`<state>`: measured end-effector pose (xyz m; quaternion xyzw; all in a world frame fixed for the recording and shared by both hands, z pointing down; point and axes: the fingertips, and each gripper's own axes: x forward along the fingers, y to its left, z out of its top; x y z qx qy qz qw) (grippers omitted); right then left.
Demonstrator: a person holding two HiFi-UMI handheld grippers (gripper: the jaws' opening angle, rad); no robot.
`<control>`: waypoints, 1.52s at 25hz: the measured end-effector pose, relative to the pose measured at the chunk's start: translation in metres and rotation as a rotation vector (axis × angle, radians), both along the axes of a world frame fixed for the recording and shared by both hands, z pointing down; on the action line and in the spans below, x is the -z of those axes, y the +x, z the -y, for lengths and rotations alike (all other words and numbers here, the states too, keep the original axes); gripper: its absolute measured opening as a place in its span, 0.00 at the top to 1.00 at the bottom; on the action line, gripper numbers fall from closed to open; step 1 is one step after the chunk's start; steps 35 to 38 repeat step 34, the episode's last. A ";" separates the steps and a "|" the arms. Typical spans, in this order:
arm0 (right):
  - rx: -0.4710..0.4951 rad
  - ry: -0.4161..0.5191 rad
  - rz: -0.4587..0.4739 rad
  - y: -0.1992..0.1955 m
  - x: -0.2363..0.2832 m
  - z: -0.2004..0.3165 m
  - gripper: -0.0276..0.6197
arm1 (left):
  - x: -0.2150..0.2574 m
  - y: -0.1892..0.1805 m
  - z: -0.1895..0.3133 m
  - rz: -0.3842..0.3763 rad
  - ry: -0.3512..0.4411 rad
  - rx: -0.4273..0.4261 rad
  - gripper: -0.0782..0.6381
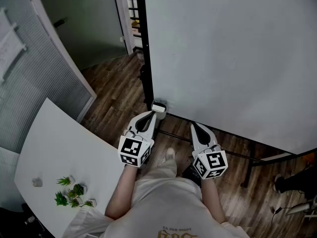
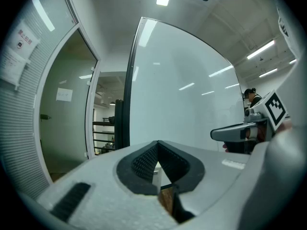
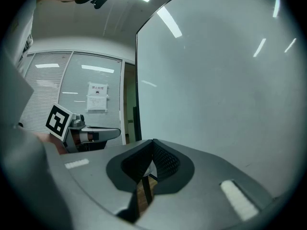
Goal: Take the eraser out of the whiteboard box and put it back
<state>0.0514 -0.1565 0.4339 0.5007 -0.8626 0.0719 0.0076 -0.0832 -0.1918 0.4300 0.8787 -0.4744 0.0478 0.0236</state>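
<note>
Your left gripper [image 1: 151, 114] and your right gripper [image 1: 194, 125] both have their grey jaws pressed fully together with nothing between them. You hold both roughly level in front of you, above the dark wood-plank floor [image 1: 116, 90].

The small white whiteboard box [image 1: 158, 106] sits at the lower left corner of the large pale whiteboard [image 1: 233, 53], just beyond the tip of your left gripper. Your right gripper is farther from it, along the board's bottom edge. The eraser itself is not clearly visible. A darker patch shows in the top of the whiteboard box, but it is too small to say whether that is the eraser. Empty, shut jaws beside the box fit either an eraser waiting to be lifted out or one already set back in.

Expect the eraser to be light, probably with a stiff back and a soft felt face that gives under pressure. It should not be fragile, though a smooth plastic back may be slippery. If you take it, grip across its two long sides near the middle so that it stays level. Press the pads on the firm body rather than the felt. Lift it straight up, because the box walls probably leave little room for the jaws.
</note>
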 end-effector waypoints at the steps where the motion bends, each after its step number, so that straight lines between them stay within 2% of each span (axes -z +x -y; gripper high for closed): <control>1: 0.000 -0.001 -0.002 0.000 0.000 0.000 0.94 | 0.000 0.000 0.000 0.000 0.000 -0.001 0.89; 38: -0.021 -0.003 -0.020 0.013 0.000 -0.010 0.94 | 0.001 -0.004 -0.004 -0.015 -0.005 0.034 0.89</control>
